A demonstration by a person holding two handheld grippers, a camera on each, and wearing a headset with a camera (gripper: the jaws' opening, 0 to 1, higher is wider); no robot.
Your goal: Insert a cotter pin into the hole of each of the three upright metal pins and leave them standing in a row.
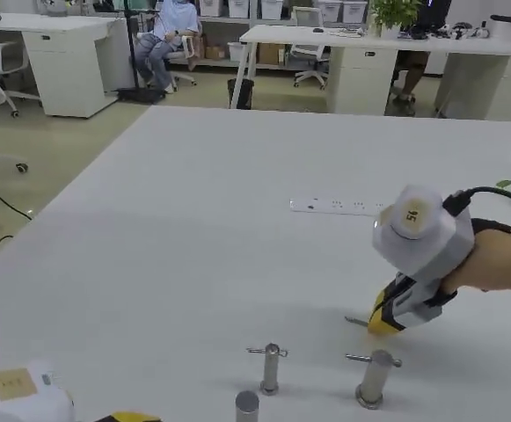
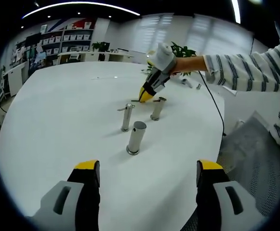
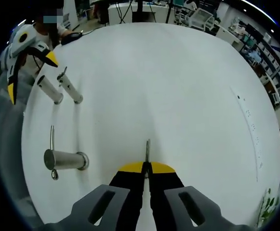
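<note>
Bright, even overhead light washes the white table (image 1: 193,220), leaving only faint, soft shadows beside the 3 metal pins (image 2: 135,137). Ceiling light strips (image 2: 77,6) glare as curved streaks at the top of the left gripper view. Both gripper views bend strongly toward their edges; the head view looks slightly soft and grainy

Yellow-tipped black tongs (image 3: 147,165), striped sleeve (image 2: 246,67)

An office: white desks (image 1: 62,57), swivel chairs (image 1: 310,44), shelved storage bins (image 1: 237,7)
</note>
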